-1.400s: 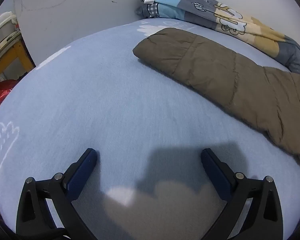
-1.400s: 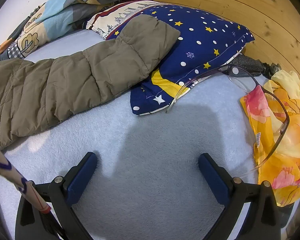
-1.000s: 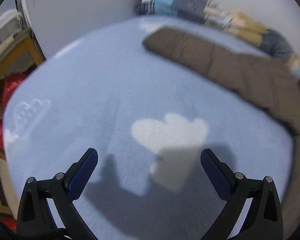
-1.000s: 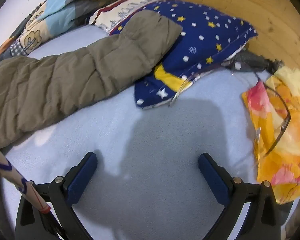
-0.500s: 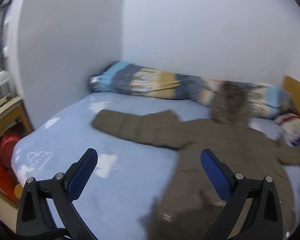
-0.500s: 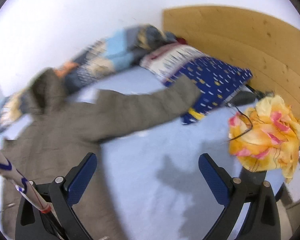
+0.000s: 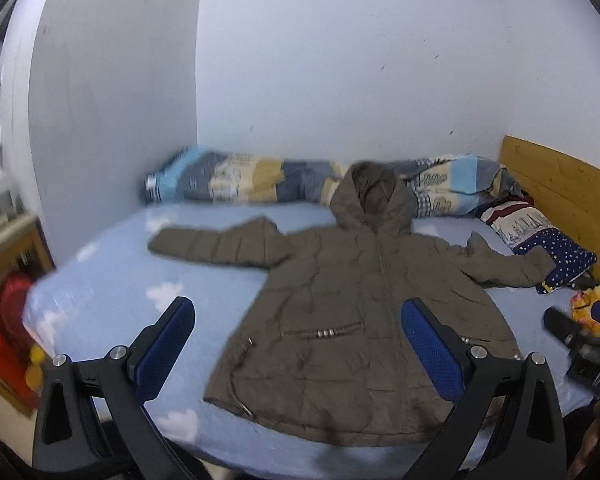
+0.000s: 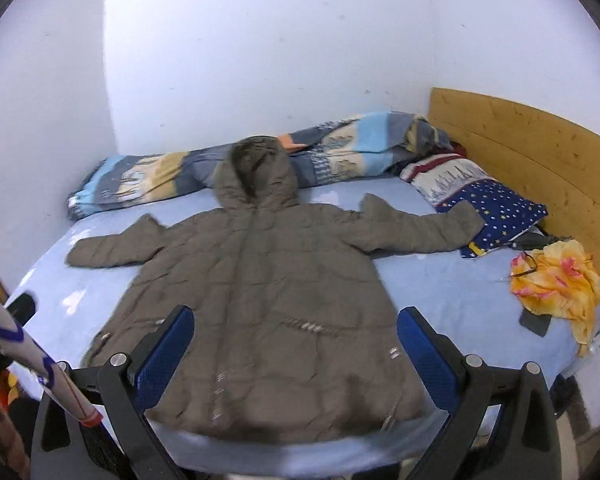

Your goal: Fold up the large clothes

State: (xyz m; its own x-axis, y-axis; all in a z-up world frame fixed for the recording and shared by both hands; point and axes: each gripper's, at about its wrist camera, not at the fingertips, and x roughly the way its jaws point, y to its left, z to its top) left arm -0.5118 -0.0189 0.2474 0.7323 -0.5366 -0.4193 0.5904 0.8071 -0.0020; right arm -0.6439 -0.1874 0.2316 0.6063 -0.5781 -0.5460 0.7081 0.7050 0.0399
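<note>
An olive-brown hooded puffer jacket [image 7: 352,300] lies flat, front up, on the light blue bed [image 7: 112,280]. Its sleeves are spread out to both sides and its hood points at the far wall. It also shows in the right wrist view [image 8: 260,280]. My left gripper [image 7: 296,340] is open and empty, held back above the near edge of the bed over the jacket's hem. My right gripper [image 8: 296,344] is open and empty, also held back above the hem. Part of the right gripper shows in the left wrist view [image 7: 580,336].
A rolled patterned quilt [image 8: 180,172] lies along the far wall. A starry blue pillow [image 8: 500,216] and a yellow floral cloth [image 8: 556,280] lie at the right by the wooden headboard [image 8: 540,152]. A wooden shelf with red things [image 7: 8,300] stands left of the bed.
Both grippers have pulled back and up from close over the bed near the sleeves. The whole spread jacket is now in view. Both stayed open.
</note>
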